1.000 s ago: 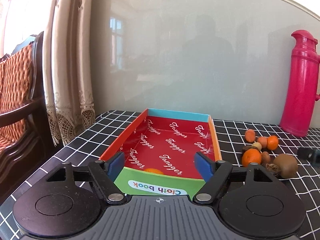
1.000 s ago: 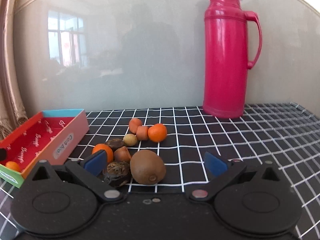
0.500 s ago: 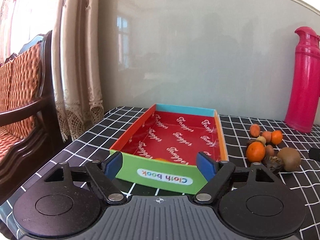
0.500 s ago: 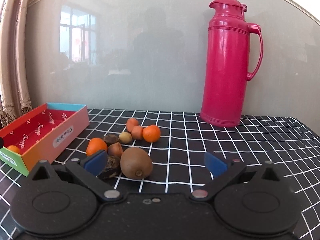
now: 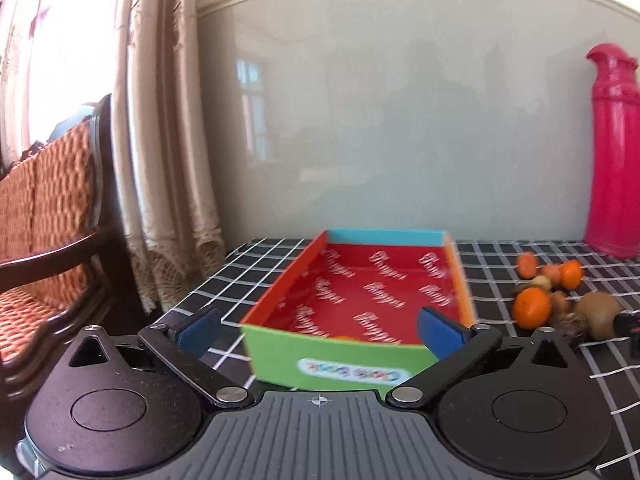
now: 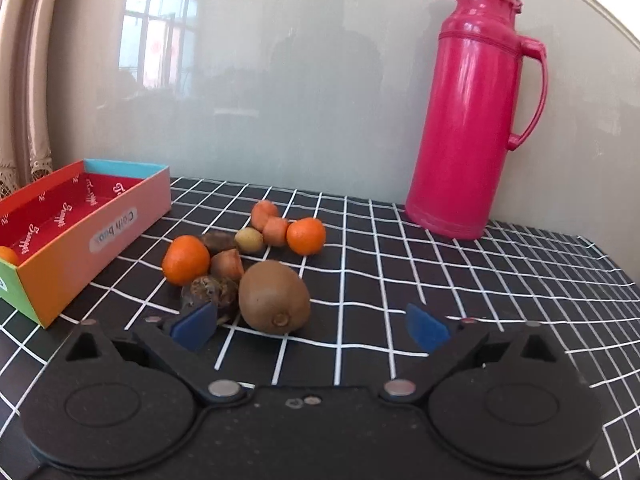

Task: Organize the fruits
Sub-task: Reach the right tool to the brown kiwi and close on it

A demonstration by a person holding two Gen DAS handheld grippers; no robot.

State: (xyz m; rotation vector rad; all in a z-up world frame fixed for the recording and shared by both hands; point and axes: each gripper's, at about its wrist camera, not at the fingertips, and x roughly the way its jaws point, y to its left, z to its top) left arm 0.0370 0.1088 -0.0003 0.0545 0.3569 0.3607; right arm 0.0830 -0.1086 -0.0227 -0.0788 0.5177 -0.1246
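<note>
Lining up on the loose fruit pile; notes from both wrist views:

kiwi: kiwi (image 6: 274, 298) is lying on the bench (image 6: 460, 288) at the near edge of the pile, just ahead of the right tongs (image 6: 308, 326) and left of their centreline, close to the left pad. Long axis is running roughly fore-aft and a bit across, blunt stem end facing the camera. Fuzzy brown skin, egg-shaped.

nearer hand: right is much closer; left tongs (image 5: 320, 326) are facing the box, pile sitting well off to their right.

right tongs: released, nothing between the pads; jaws have just been narrowing slightly.

left tongs: released, jaws have just been opening wide, pads straddling the box's near end without touching it.

pile: two mandarins (image 6: 186, 259), glossy and round; small orange-brown stubs, one pale yellowish ball, a dark wrinkled lump (image 6: 208, 293) touching the kiwi's left side.

box: cardboard box (image 6: 64, 264), red printed lining, one small orange fruit (image 6: 8, 257) already sitting inside at the near end.

judgement: grip is likely needing a shift left to centre the kiwi.

background: pink plastic flask (image 6: 476, 120) is standing well behind, apart.
</note>
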